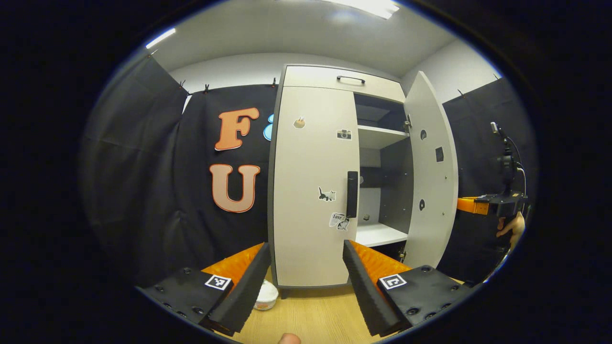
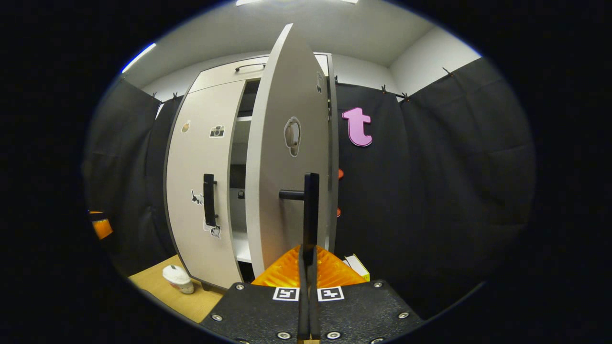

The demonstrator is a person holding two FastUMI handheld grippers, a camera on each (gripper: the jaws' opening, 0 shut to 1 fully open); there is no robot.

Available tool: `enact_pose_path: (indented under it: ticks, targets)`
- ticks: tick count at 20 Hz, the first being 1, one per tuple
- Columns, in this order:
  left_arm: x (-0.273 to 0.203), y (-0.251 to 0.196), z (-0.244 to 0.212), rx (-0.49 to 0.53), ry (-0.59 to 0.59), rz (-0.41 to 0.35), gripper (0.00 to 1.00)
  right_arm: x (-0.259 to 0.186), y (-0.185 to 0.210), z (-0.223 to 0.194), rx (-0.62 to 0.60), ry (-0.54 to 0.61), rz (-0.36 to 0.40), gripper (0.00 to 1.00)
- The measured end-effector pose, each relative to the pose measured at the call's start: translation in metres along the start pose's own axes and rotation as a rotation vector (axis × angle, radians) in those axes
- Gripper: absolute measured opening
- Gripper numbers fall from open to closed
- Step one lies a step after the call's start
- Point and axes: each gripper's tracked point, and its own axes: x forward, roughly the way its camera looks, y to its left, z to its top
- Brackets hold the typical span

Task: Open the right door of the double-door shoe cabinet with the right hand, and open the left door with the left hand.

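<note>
At the bottom of the right gripper view the right gripper [image 2: 306,306] has its two fingers pressed together. Whether they pinch the lower end of the right door's handle [image 2: 311,210], the black bar rising straight above them at frame centre, or have merely closed just in front of it, I cannot tell. The right door [image 2: 282,157] of the shoe cabinet [image 1: 330,79] stands swung well out, edge-on, with shelves showing in the gap to its left.

At the bottom of the left gripper view the left gripper [image 1: 306,282] has its fingers spread wide apart and holds nothing. The left door [image 1: 311,191] sits closed at centre frame, well ahead of it, its black handle [image 1: 352,194] just right of centre.

By my judgement the right door is close to done and the left door is next: the left gripper must travel forward, line its gap up around that upright bar, close on it, then pull outward along the hinge arc. A white cup [image 2: 178,278] lies on the floor [image 1: 306,315] near the cabinet's foot.
</note>
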Motion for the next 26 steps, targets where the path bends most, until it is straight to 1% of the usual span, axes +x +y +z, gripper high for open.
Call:
enact_pose_path:
  ticks: [1,3,4,5,6,8,9,10,11,12,13,14,15,16,17,18,19,21,23,26]
  targets:
    - [0.003,-0.001,0.0,0.0,0.001,-0.001,0.95,0.0,-0.002,0.0,0.0,0.0,-0.001,0.0]
    - [0.01,-0.005,-0.002,-0.001,0.004,-0.006,0.96,-0.002,-0.009,0.0,-0.006,0.0,-0.014,0.0]
    - [0.014,-0.008,-0.004,-0.004,0.006,-0.01,0.96,-0.002,-0.013,-0.001,-0.012,-0.001,-0.027,0.03]
    - [0.017,-0.011,-0.006,-0.007,0.011,-0.013,0.96,-0.001,-0.018,0.001,-0.024,-0.006,-0.042,0.0]
    - [0.021,-0.013,-0.008,-0.009,0.016,-0.018,0.96,0.0,-0.025,0.001,-0.035,-0.007,-0.059,0.0]
    - [0.028,-0.018,-0.011,-0.01,0.022,-0.025,0.96,-0.003,-0.036,0.0,-0.015,0.007,-0.093,0.0]
    - [0.033,-0.02,-0.012,-0.012,0.023,-0.028,0.96,-0.007,-0.046,-0.004,-0.016,0.02,-0.152,0.01]
    - [0.036,-0.023,-0.015,-0.012,0.025,-0.032,0.96,-0.009,-0.06,-0.003,-0.011,0.016,-0.193,0.08]
    - [0.041,-0.026,-0.018,-0.01,0.029,-0.035,0.96,-0.011,-0.061,-0.003,0.025,0.013,-0.188,0.18]
    - [0.047,-0.029,-0.021,-0.008,0.034,-0.036,0.96,-0.011,-0.055,-0.003,0.069,0.007,-0.164,0.29]
    - [0.054,-0.033,-0.023,-0.002,0.039,-0.038,0.96,-0.012,-0.051,-0.003,0.097,0.004,-0.145,0.36]
    - [0.059,-0.039,-0.025,0.006,0.043,-0.04,0.96,-0.013,-0.054,-0.002,0.106,-0.006,-0.142,0.49]
    - [0.066,-0.044,-0.024,0.015,0.037,-0.041,0.95,-0.014,-0.059,-0.002,0.095,-0.015,-0.154,0.6]
    - [0.072,-0.045,-0.023,0.021,0.027,-0.034,0.96,-0.014,-0.065,0.0,0.08,-0.028,-0.162,0.71]
    - [0.081,-0.048,-0.021,0.022,0.017,-0.028,0.96,-0.013,-0.066,0.001,0.065,-0.037,-0.163,0.76]
    - [0.089,-0.054,-0.022,0.02,0.011,-0.025,0.96,-0.013,-0.068,0.002,0.057,-0.044,-0.16,0.83]
    - [0.096,-0.059,-0.023,0.016,0.007,-0.027,0.95,-0.013,-0.067,0.002,0.053,-0.048,-0.149,0.93]
    - [0.114,-0.071,-0.023,0.02,0.005,-0.045,0.96,-0.014,-0.064,0.003,0.06,-0.055,-0.133,0.93]
    - [0.132,-0.084,-0.025,0.023,0.002,-0.052,0.95,-0.014,-0.062,0.004,0.072,-0.065,-0.117,0.93]
    - [0.158,-0.097,-0.029,0.022,0.007,-0.058,0.96,-0.014,-0.061,0.005,0.081,-0.079,-0.109,0.93]
